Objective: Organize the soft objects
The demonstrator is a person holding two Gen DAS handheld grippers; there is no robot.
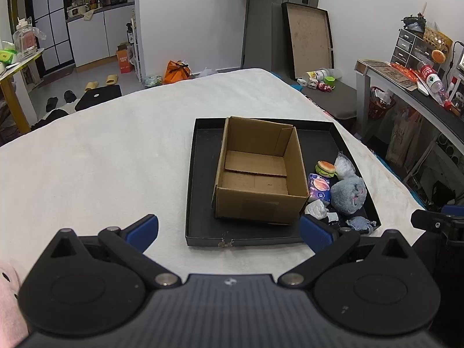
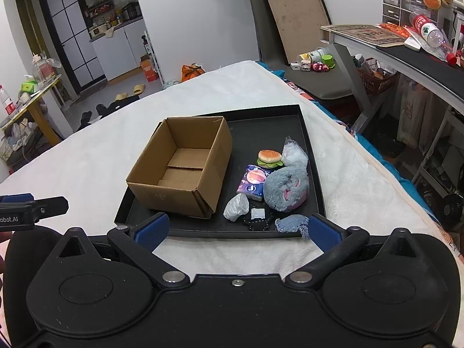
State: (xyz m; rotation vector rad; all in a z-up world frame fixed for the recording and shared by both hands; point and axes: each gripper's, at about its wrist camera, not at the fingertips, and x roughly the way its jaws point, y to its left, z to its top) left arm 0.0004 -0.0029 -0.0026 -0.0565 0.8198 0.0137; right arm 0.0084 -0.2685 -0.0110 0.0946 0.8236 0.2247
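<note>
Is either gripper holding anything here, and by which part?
Nothing is held. The left gripper and right gripper are both open and empty, short of the black tray.

A black tray [image 2: 314,174] lies on the white-covered bed [image 2: 87,156] near its right edge. A cardboard box [image 2: 177,194], open on top and with nothing in it, fills the tray's left part. Soft objects crowd the strip between the box and the tray's right wall: grey plush [image 2: 285,188], burger toy [image 2: 269,156], tissue pack [image 2: 252,181]. Left of the tray, the bed lies bare.
</note>
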